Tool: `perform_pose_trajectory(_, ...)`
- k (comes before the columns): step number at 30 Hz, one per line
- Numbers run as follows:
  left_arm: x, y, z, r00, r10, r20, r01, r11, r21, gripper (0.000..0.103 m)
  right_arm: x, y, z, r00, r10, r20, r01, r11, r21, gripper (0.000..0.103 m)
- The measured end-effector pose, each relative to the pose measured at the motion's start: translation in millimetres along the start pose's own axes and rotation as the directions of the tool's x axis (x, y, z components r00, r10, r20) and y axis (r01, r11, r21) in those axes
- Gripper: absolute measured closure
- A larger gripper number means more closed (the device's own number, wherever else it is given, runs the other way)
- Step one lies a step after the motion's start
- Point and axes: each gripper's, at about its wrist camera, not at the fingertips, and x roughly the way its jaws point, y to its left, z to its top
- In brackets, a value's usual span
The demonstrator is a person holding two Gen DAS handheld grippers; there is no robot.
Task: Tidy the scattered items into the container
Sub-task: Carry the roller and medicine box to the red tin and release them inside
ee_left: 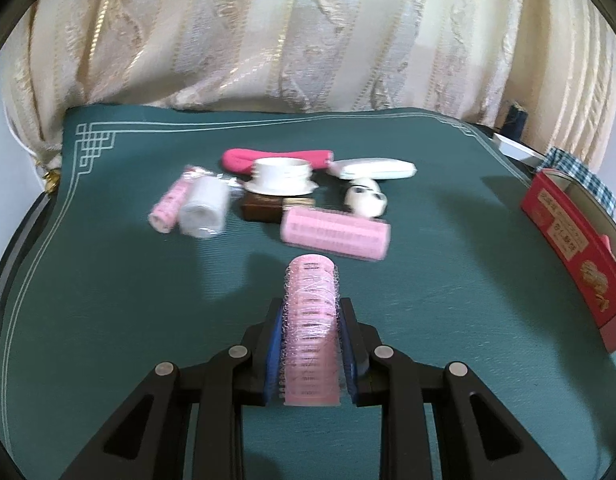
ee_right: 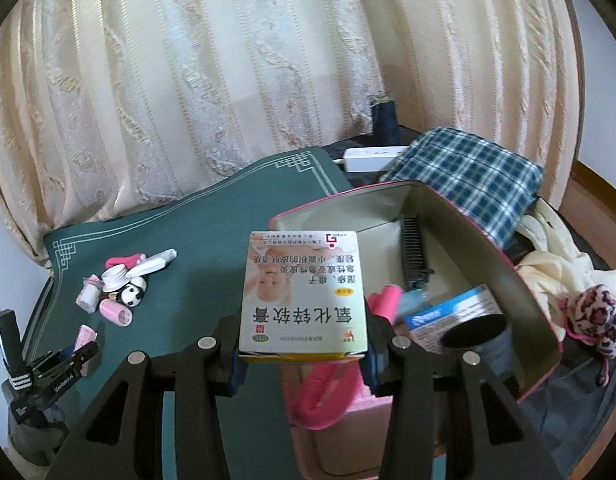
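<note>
Task partly complete: the pink-rimmed rectangular tin container [ee_right: 487, 248] already holds several items, the right gripper [ee_right: 304, 344] fingers pinch a white cardboard ointment box [ee_right: 304, 292] at its rim, the left gripper [ee_left: 311, 344] fingers pinch a pink mesh hair roller [ee_left: 311, 320], and a cluster of small items [ee_left: 292, 196] remains at 12 o'clock on the green tabletop [ee_left: 108, 300].

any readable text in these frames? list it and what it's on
"氧化锌软膏", printed upside down, on the white box held in the right gripper.
Smaller lines on that box: too small to read.
Red tin's side label: blurred, unreadable.
Blue-and-white box in the tin: unreadable.
White lettering on the left gripper: too small.
Pink roller: no text.
</note>
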Motion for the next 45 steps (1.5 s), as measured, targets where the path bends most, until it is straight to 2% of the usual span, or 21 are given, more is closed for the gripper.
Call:
perform_pose_trajectory(8,-10.3,-50.2,13.9,0.996,-0.083,0.020,0.081,0.995,0.060,0.076,-4.6,-41.4,1.1,0.999,-0.035,0.002,0.035,0.998,0.057,0.055)
perform_pose_trajectory(14,-23.6,-106.9,28.6,0.981,-0.188,0.036,0.181,0.972,0.147,0.076,-7.1,-60.3,-0.7,0.999,-0.035,-0.002,0.035,0.996,0.079,0.055)
perform_pose_trajectory(21,-42.0,-171.3,44.4,0.949,-0.313,0.045,0.295,0.927,0.231,0.076,-18.7,-73.1,4.4,0.999,-0.033,0.028,0.031,0.997,0.075,0.055)
perform_pose_trajectory(27,-49.2,-213.3,61.9,0.913,-0.406,0.038,0.381,0.883,0.275,0.076,-20.9,-87.8,13.6,0.998,-0.042,0.046,0.037,0.995,0.093,0.055)
perform_pose_trajectory(38,-30.5,-265.2,74.5,0.884,-0.468,-0.006,0.444,0.836,0.323,0.076,-11.6,-95.7,19.7,0.999,-0.038,0.033,0.035,0.996,0.088,0.055)
perform_pose_trajectory(43,-19.5,-278.5,82.3,0.861,-0.508,-0.035,0.491,0.809,0.322,0.076,-6.2,-97.5,20.7,0.999,-0.038,0.018,0.036,0.996,0.084,0.054)
perform_pose_trajectory(44,-18.0,-280.2,83.4,0.855,-0.516,-0.039,0.501,0.806,0.316,0.070,-4.7,-97.8,20.7,1.000,-0.029,0.009,0.028,0.996,0.084,0.049)
perform_pose_trajectory(45,-17.2,-280.3,84.2,0.853,-0.521,-0.037,0.506,0.807,0.306,0.048,-3.3,-98.1,20.6,1.000,-0.020,0.003,0.020,0.996,0.084,0.043)
